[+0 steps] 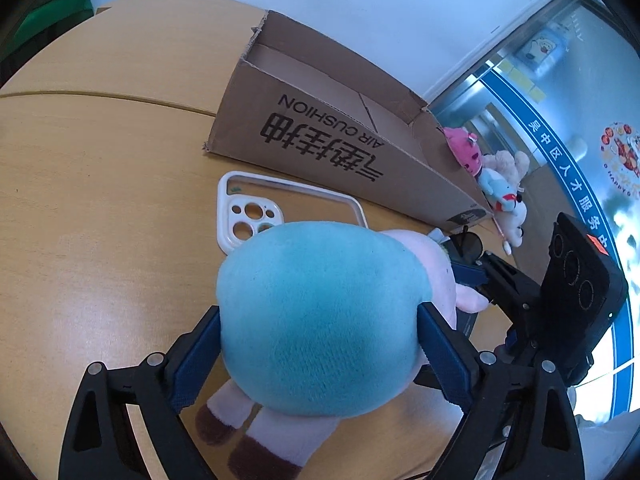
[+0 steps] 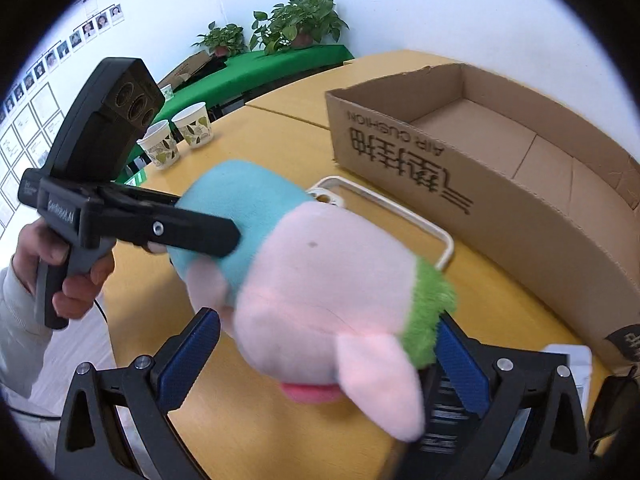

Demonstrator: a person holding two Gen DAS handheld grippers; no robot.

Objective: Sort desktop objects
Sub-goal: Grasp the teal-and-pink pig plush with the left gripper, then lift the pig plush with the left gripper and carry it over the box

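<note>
Soft blue and pink plush filled the space between both sets of jaws. The pig toy (image 1: 316, 320) was held up over the wooden table (image 1: 92, 208), with its blue body between the blue pads of the left gripper (image 1: 320, 344). Those pads (image 1: 200, 352) pressed on the two sides of the body, so the left jaws were clamped on the toy. Its two brown feet hung down below.

The pink head of the toy sat between the fingers of the right gripper (image 2: 328, 360). One pad (image 2: 460, 364) touched the green fluffy bit beside the head. The other pad stood close to the head, but I could not tell if it pressed on it, so I could not tell if the right jaws were gripping.

A hand (image 2: 60, 264) in a pale sleeve held the handle of the left gripper.

Just past the toy, a white phone case (image 1: 256, 212) lay flat on the table. Behind the case stood an open cardboard box (image 1: 328, 136) with black letters on its side, and nothing showed inside it.

Farther back on the table stood two paper cups (image 2: 176, 136), side by side. Well behind them were green potted plants (image 2: 300, 20) on a green cloth.
</note>
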